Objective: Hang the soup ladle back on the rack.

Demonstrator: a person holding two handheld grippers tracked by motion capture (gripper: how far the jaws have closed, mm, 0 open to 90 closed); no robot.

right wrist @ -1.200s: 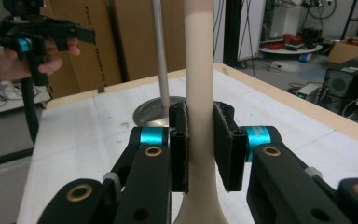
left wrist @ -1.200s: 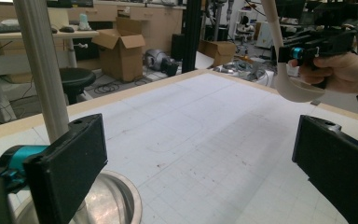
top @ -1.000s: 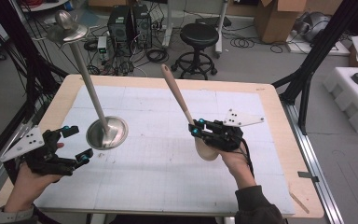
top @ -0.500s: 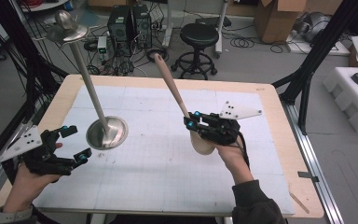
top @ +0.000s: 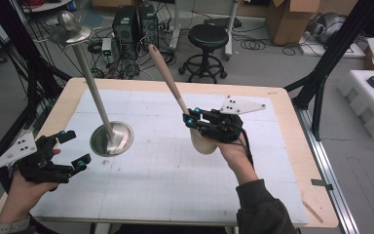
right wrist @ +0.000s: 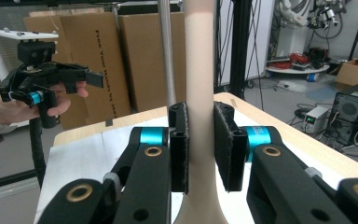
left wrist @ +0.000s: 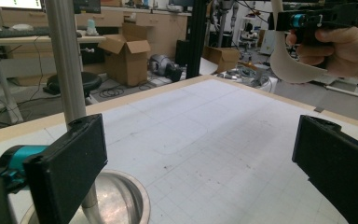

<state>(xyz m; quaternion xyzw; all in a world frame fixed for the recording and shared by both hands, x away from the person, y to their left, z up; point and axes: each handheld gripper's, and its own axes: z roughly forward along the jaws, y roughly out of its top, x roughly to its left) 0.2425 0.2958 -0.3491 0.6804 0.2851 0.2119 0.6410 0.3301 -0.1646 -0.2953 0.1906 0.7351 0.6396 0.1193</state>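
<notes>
Across the middle of the high view lies the white table mat (top: 175,195), and at centre-left on it stands the metal stand (top: 111,139), a tall pole on a round base with a dish at the top in the upper left of the frame. Just right of centre, the right gripper (top: 191,122) is clamped on the neck of the beige wooden spatula (top: 168,83), blade down and clear of the mat, handle slanting to the upper left; judging from this, the lift goes best with the pads (right wrist: 179,144) squeezing squarely and the handle tip steered wide of the pole. At lower left, the left gripper (top: 75,148) hangs spread and empty beside the base, well placed to steady it if needed.
</notes>
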